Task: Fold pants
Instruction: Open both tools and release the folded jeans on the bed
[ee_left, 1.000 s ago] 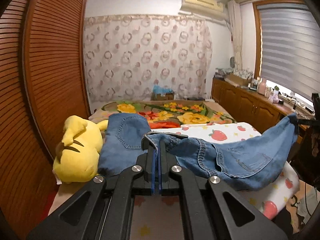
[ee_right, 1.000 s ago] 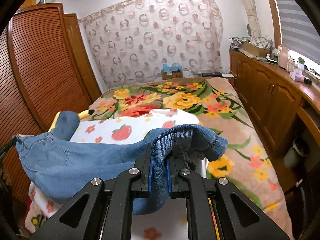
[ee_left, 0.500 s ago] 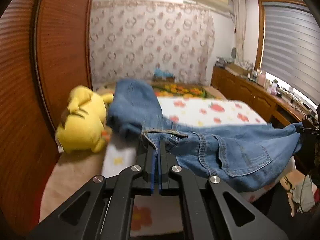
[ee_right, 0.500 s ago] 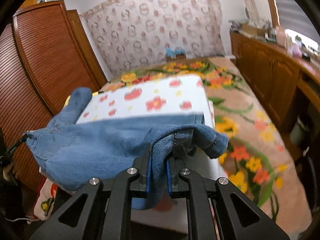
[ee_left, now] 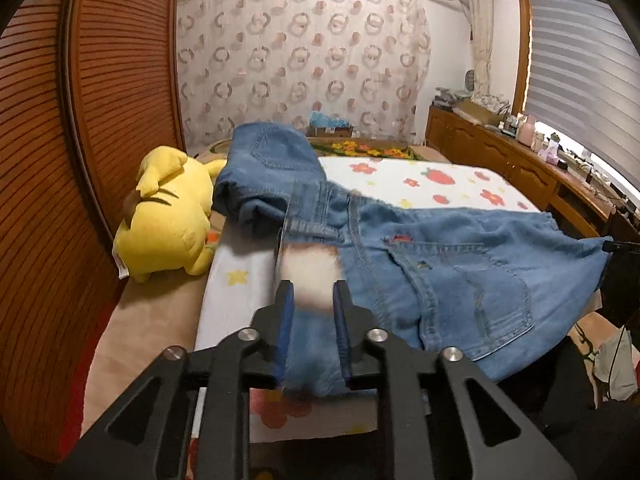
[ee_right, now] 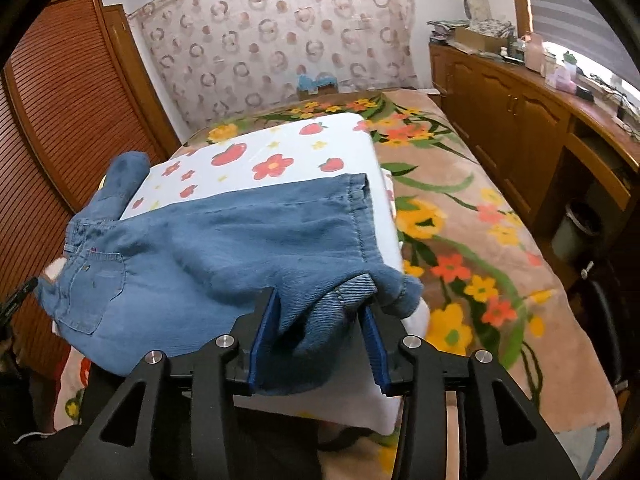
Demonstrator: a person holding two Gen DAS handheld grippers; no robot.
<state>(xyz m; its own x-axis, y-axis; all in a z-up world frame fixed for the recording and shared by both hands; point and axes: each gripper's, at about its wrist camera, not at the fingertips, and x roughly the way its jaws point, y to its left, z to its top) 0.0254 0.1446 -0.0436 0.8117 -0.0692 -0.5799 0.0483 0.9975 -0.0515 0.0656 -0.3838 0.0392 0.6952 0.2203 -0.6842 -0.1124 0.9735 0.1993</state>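
Note:
Blue jeans (ee_left: 460, 264) lie across the near part of a white mat with fruit and flower prints (ee_left: 420, 184) on the bed. One leg is bunched at the far left beside a yellow plush toy (ee_left: 168, 216). My left gripper (ee_left: 311, 292) is opening, and the waistband end hangs loose and blurred between its jaws. In the right wrist view the jeans (ee_right: 240, 240) stretch over the mat (ee_right: 280, 148). My right gripper (ee_right: 320, 304) is also opening. The leg hem droops between its blue pads (ee_right: 262, 332), which stand apart from the cloth.
A flowered blanket (ee_right: 460, 240) covers the bed around the mat. Louvered wooden wardrobe doors (ee_left: 80, 120) run close along the left. A wooden cabinet (ee_right: 500, 112) with clutter on top lines the right wall, with a bin (ee_right: 576, 232) below it.
Both grippers, shut on the jeans before, have come down toward the mat and parted their jaws. The jeans, held up stretched between them earlier, now rest on the mat.

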